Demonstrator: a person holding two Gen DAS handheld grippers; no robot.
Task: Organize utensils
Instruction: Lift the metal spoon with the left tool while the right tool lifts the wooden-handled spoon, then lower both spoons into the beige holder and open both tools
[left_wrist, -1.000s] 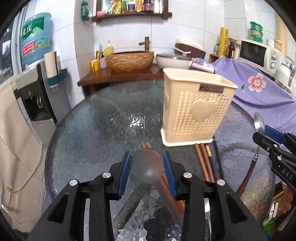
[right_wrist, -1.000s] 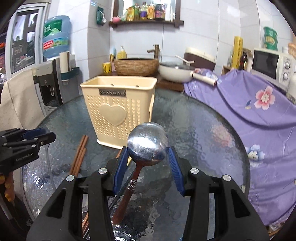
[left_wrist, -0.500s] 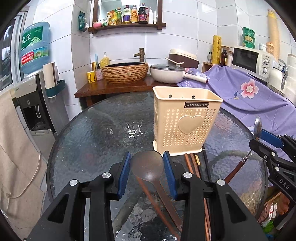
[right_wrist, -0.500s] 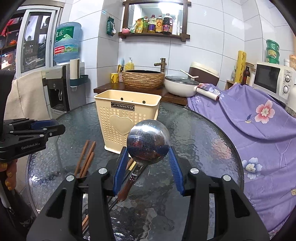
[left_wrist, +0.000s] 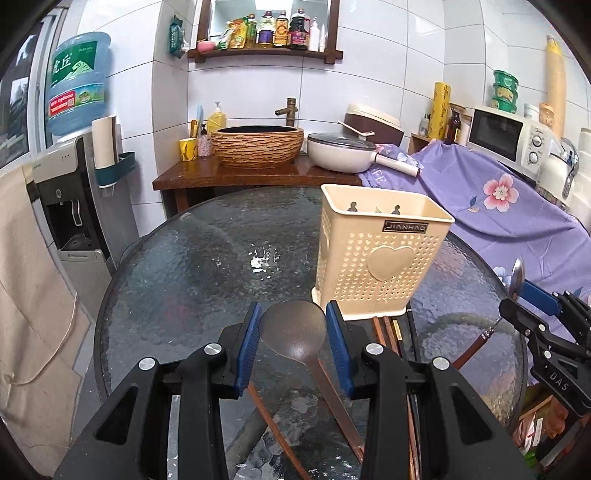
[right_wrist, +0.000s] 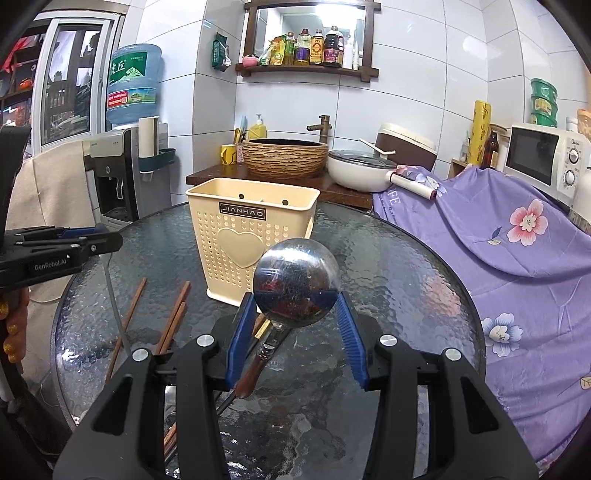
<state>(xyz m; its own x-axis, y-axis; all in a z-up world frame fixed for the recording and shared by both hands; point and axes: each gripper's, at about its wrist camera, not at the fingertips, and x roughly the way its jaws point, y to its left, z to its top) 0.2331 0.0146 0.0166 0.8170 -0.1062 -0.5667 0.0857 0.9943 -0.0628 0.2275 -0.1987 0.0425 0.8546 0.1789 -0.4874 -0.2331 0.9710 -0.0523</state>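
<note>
A cream perforated caddy (left_wrist: 380, 258) with a heart on its front stands upright on the round glass table (left_wrist: 184, 277). My left gripper (left_wrist: 293, 306) is shut on the bowl of a dull metal spoon (left_wrist: 293, 332), whose handle hangs down toward me. My right gripper (right_wrist: 294, 299) is shut on the bowl of a shiny spoon (right_wrist: 295, 282) with a wooden handle (right_wrist: 255, 373) pointing down. Both are held in front of the caddy (right_wrist: 251, 243), short of its rim. Brown chopsticks (right_wrist: 170, 317) lie on the glass below. Each gripper shows at the edge of the other's view: the right gripper (left_wrist: 517, 306) and the left gripper (right_wrist: 107, 240).
More chopsticks (left_wrist: 384, 328) lie at the caddy's foot. A purple flowered cloth (right_wrist: 498, 240) covers a counter on the right, with a microwave (right_wrist: 543, 158) behind it. A wooden stand with a basin (left_wrist: 256, 146) and a pan (left_wrist: 340, 151) sits behind the table. A water dispenser (left_wrist: 70, 206) stands left.
Both views have tipped slightly upward, so the caddy looks smaller, lower and more upright. Each gripper still holds its spoon the same way.
</note>
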